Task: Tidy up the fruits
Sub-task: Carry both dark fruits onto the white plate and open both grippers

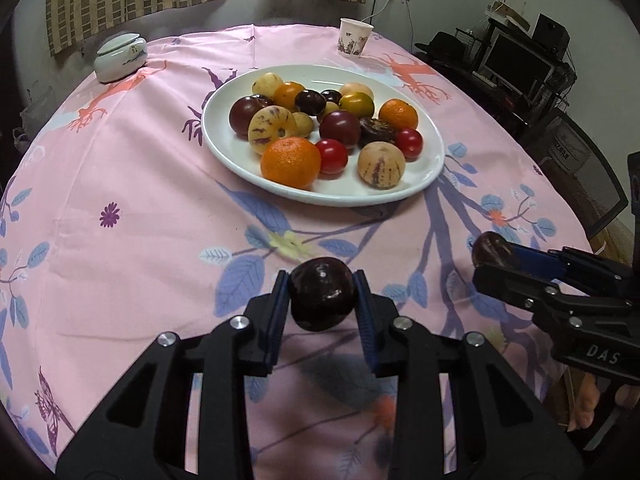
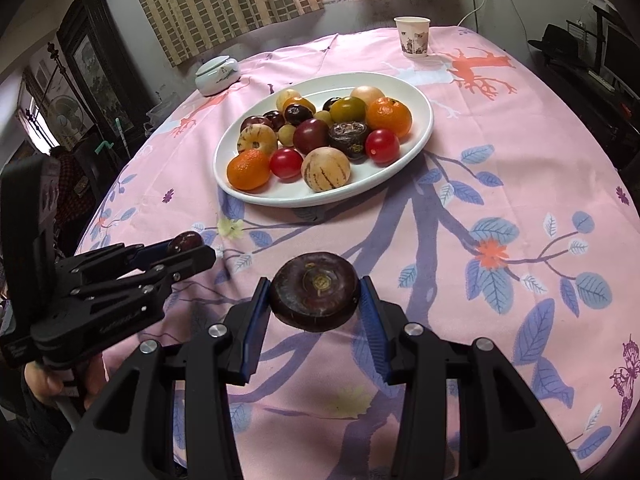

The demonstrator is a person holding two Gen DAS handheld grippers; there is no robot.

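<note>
My left gripper [image 1: 321, 280] is shut on a dark purple round fruit [image 1: 322, 300], held a little above the pink tablecloth in front of the white oval plate [image 1: 400, 197]. In the right wrist view the left gripper [image 2: 192, 250] comes in from the left with that small dark fruit [image 2: 185, 241] at its tips. My right gripper [image 2: 315, 284] is shut on a dark brown, flattened round fruit [image 2: 315, 294] near the plate [image 2: 320, 201]; the left wrist view shows the right gripper [image 1: 486, 260] at the right edge. The plate holds several oranges, red tomatoes, plums and striped yellow melons.
A paper cup [image 1: 354, 38] stands beyond the plate and a lidded ceramic jar [image 1: 120, 58] at the far left. A mesh chair [image 1: 580, 176] and a desk with a monitor [image 1: 516, 62] stand to the right of the table. A hand [image 2: 40, 380] grips the left tool.
</note>
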